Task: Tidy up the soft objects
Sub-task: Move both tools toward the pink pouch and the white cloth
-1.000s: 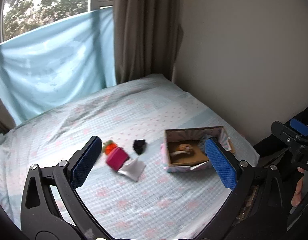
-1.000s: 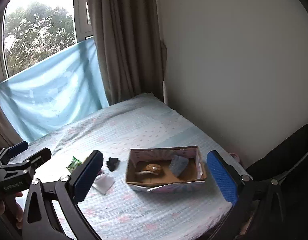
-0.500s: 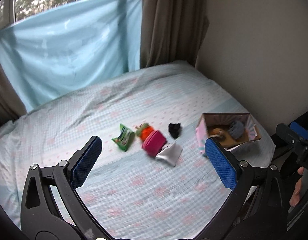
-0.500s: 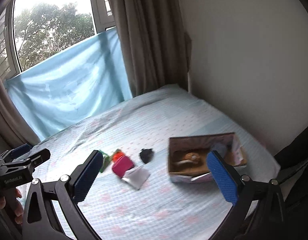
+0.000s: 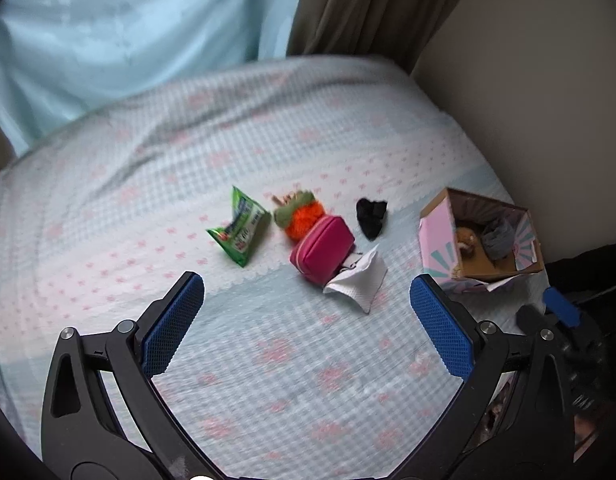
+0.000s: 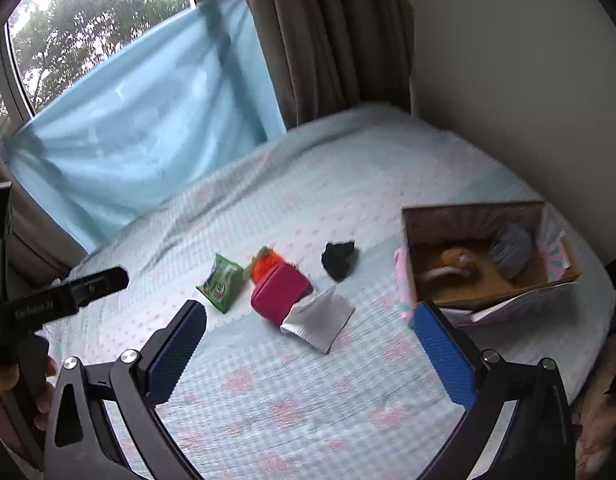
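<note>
On the bed lie a green packet (image 5: 239, 230) (image 6: 221, 282), an orange and green plush toy (image 5: 300, 213) (image 6: 264, 264), a pink pouch (image 5: 323, 249) (image 6: 279, 291), a white cloth (image 5: 357, 280) (image 6: 319, 317) and a black cloth (image 5: 371, 216) (image 6: 338, 258). An open cardboard box (image 5: 439, 246) (image 6: 503, 303) at the right holds a grey soft item (image 5: 496, 236) (image 6: 511, 248) and a brown toy (image 6: 453, 262). My left gripper (image 5: 307, 312) is open and empty, above the bed short of the items. My right gripper (image 6: 309, 340) is open and empty, hovering near the white cloth.
The bed sheet (image 5: 268, 360) is pale blue check with pink marks. A wall (image 6: 507, 80) runs along the right side, brown curtains (image 6: 319, 40) and a blue cloth (image 6: 140, 120) hang at the far end. The left gripper's body (image 6: 56, 300) shows at the left.
Both cameras have swung left and tipped down toward the bed. The loose items now sit centred between the fingers and the box has shifted to the right. Nothing was grasped.
</note>
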Motion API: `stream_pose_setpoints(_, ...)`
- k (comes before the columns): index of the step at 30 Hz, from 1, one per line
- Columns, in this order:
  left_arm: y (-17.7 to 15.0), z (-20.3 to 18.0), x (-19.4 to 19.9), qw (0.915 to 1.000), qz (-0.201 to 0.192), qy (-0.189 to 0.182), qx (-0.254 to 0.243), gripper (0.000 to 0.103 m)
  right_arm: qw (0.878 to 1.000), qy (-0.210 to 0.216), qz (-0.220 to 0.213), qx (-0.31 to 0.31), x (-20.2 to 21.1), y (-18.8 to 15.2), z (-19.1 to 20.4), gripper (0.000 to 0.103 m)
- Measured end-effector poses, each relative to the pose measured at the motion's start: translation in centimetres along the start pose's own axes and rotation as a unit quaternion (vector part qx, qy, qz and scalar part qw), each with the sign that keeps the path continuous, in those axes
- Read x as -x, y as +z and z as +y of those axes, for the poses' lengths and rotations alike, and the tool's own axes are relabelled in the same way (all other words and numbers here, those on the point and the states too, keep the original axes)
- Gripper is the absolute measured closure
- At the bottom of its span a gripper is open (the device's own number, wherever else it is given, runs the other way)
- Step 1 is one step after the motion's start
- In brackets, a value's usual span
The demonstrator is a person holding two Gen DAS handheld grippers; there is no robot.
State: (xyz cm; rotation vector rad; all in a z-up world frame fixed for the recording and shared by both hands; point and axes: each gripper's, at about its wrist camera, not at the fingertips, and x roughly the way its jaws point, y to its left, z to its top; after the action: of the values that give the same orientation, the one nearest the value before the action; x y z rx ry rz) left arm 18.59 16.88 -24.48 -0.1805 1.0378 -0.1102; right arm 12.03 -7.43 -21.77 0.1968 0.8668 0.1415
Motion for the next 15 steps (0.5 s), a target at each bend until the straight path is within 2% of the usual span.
stream_pose_setpoints(5, 1.4, 0.7, -7.2, 0.9984, 0.053, -0.022, 0.003, 0.001, 0.999, 0.002, 0.036, 0.004, -6.3, -0.8, -0.6, 0.0)
stream_pose_setpoints(8, 1.8, 0.8, -11.5, 0.9965, 0.08, -0.023, -0.005, 0.002, 0.998, 0.005, 0.056, 0.012, -10.2, -1.1, -1.0, 0.0)
stream_pose_setpoints(15, 1.3, 0.8, -20.8, 0.9885, 0.142, -0.052, -0.008, 0.013, 0.994, 0.016, 0.098, 0.051, -18.0, -2.5, -1.2, 0.0)
